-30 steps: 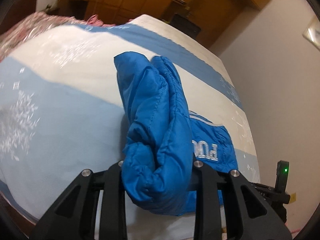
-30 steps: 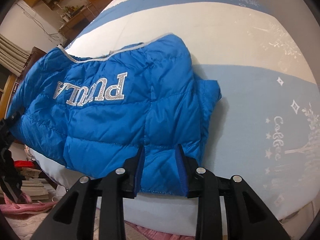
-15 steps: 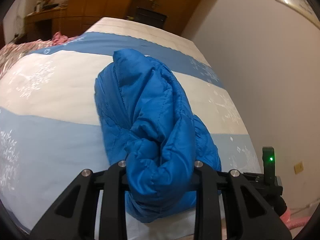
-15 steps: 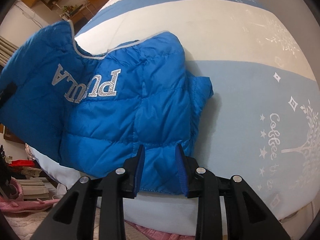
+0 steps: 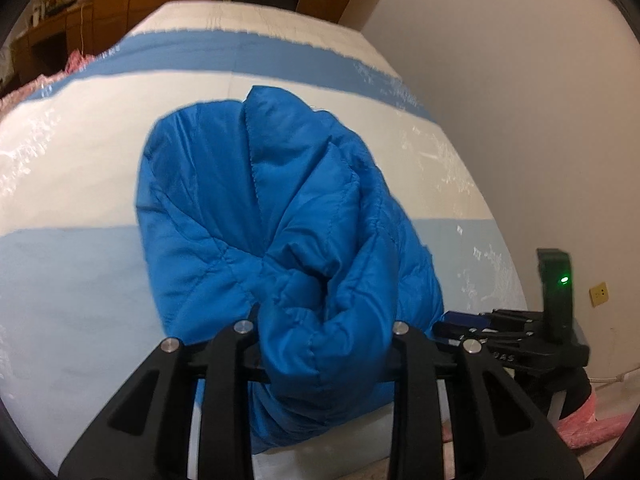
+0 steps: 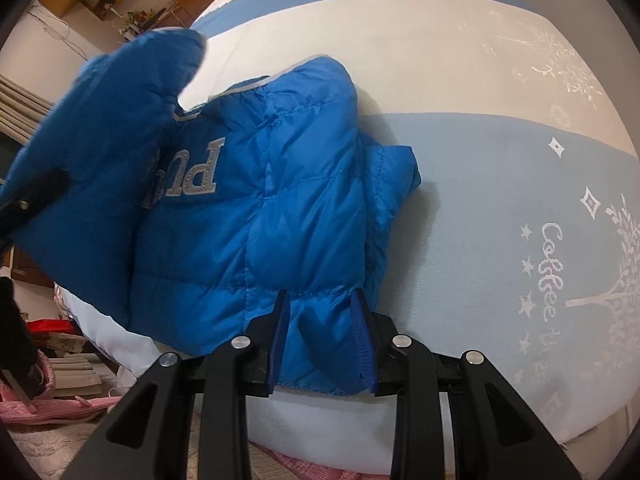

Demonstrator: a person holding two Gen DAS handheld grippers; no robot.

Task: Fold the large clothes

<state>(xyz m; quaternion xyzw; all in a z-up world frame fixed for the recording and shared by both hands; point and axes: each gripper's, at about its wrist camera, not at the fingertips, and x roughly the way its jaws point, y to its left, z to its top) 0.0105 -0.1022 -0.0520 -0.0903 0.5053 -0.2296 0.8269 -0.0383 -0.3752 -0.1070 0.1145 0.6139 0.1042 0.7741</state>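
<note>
The left gripper point(image 5: 324, 344) is clamped on a bunched edge of the bright blue quilted puffer jacket point(image 6: 256, 216), lifting it to fold over. The right gripper point(image 6: 322, 340), at 6 o'clock, pinches the hem, anchoring it on the striped blue-and-cream bed point(image 6: 500, 184).

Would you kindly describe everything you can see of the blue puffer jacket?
The blue puffer jacket is quilted, shiny and padded, with grey edge trim and silver lettering partly covered by a raised flap at left. It lies on the striped bedspread near the bed's edge. The right gripper clamps its near hem; the left gripper grips a bunched wad lifted off the bed.
</note>
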